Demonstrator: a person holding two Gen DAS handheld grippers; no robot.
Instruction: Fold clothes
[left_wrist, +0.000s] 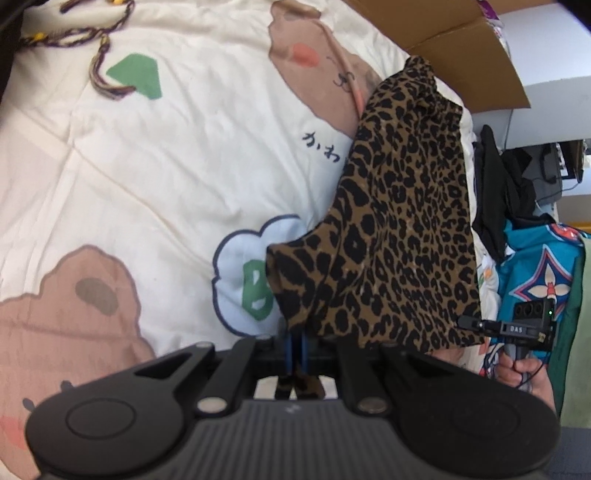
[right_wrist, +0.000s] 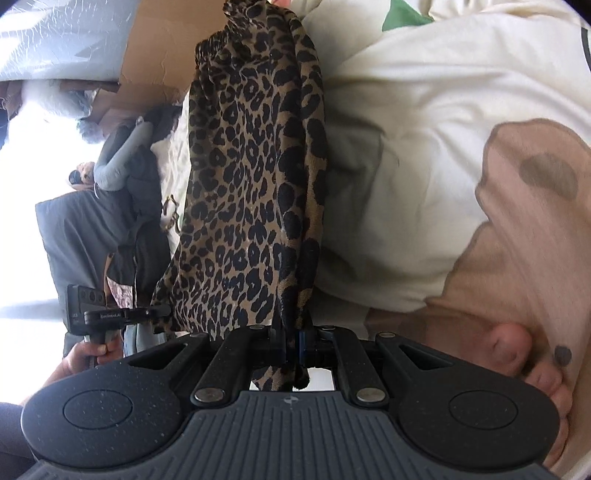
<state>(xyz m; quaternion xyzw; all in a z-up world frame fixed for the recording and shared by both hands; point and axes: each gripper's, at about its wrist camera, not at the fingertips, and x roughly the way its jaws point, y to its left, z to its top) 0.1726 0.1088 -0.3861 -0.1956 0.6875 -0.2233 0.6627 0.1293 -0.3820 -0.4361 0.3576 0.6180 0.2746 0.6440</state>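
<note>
Left hand-held gripper (left_wrist: 297, 350) and right hand-held gripper (right_wrist: 291, 339) each clamp the leopard-print garment (left_wrist: 402, 236). It hangs above the bed quilt (left_wrist: 166, 166) (probably lifted to align edges for folding).

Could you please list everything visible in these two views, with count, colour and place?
Garment: one, leopard print, stretched between both grippers above the bed.
Quilt: one, cream with brown, green and blue prints, under everything.
Cardboard box: one, brown, beyond the quilt.
Cord: one, purple, on the quilt's far corner.
Dark clothes: a pile, black, beside the bed.
Left gripper: black, shut on the garment.
Right gripper: black, shut on the garment.
Foot: one, bare, on the quilt.
</note>
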